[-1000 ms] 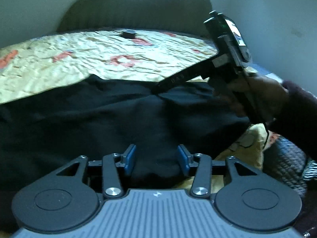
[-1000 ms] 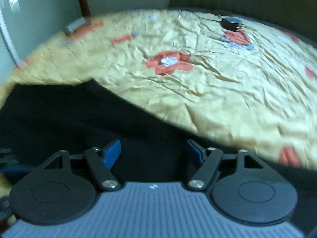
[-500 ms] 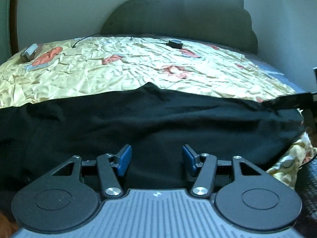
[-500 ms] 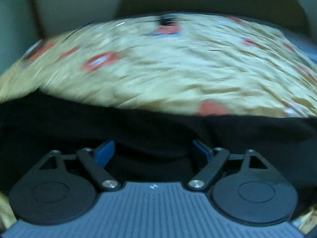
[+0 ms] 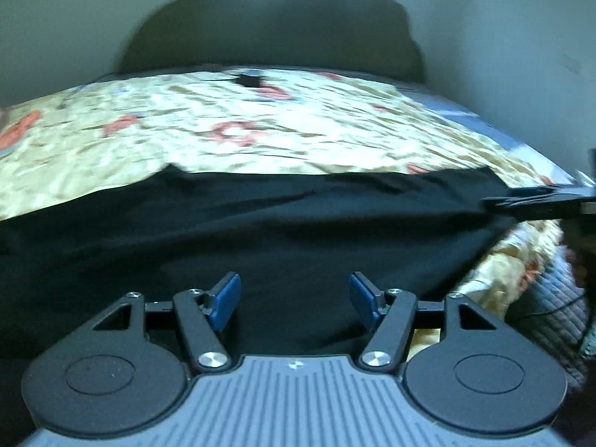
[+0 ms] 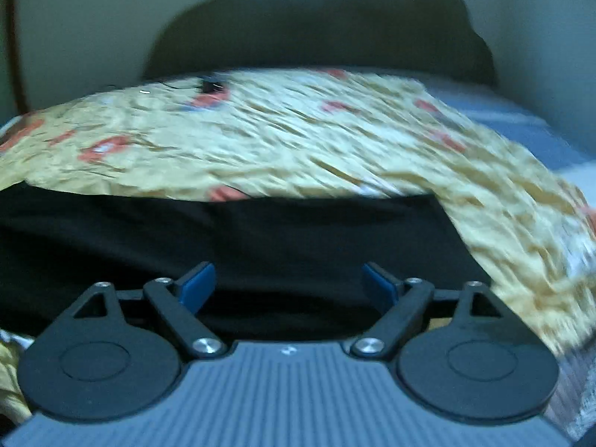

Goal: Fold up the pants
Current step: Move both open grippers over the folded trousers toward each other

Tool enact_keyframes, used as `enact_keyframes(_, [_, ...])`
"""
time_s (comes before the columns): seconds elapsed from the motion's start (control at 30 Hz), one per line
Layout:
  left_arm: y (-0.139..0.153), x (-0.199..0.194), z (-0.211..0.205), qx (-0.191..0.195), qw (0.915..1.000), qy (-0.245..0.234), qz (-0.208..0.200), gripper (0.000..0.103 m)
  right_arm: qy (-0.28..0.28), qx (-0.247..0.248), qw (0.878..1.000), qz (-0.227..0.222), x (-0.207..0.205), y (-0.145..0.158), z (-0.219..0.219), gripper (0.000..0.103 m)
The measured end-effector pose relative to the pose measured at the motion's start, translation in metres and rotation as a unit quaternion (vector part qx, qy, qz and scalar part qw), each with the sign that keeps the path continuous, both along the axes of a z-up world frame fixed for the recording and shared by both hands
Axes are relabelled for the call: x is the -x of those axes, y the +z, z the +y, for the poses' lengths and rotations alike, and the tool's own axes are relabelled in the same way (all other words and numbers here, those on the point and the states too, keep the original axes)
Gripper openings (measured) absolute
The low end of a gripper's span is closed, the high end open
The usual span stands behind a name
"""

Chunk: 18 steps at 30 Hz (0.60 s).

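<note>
Black pants lie spread across the near part of a bed, seen also in the right wrist view. My left gripper is open and empty, low over the near edge of the pants. My right gripper is open and empty, also over the pants near their right end. In the left wrist view the right gripper's fingers reach in from the right edge at the pants' far right corner.
A yellow bedspread with red patches covers the bed. A small black object with a cord lies far back. A dark headboard stands behind. A quilted blanket hangs at the right.
Both views have swung and blurred. The right gripper moved from the middle of the pants to their right end. The pants now lie stretched flatter across the bed.
</note>
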<state>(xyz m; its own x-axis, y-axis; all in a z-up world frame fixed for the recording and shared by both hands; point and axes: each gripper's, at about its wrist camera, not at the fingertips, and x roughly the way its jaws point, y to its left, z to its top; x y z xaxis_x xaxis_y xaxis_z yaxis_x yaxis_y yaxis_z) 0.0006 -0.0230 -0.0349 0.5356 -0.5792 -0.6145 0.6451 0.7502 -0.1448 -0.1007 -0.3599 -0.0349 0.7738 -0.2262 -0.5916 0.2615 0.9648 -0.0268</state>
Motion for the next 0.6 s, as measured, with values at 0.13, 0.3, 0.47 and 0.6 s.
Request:
enact_keyframes(0.13, [-0.008,0.01,-0.002,-0.041,0.9986,-0.033,0.0,0.064,0.01,0.011,0.998,0.065,0.001,-0.02,0.013,0.088])
enact_keyframes(0.3, [0.002,0.018,0.013,-0.025,0.9993,-0.024,-0.017,0.064,0.003,0.002,1.0,0.012,0.028,0.007,0.02,0.088])
enact_keyframes(0.47, [-0.005,-0.002,0.013,-0.012,0.9998,0.016,0.004,0.064,0.066,-0.05,0.997,0.005,-0.022,0.002,0.043,0.088])
enact_keyframes(0.6, [-0.008,0.013,0.024,-0.039,0.9992,-0.001,-0.011,0.064,0.084,-0.018,0.994,0.063,-0.021,-0.02,0.068,0.089])
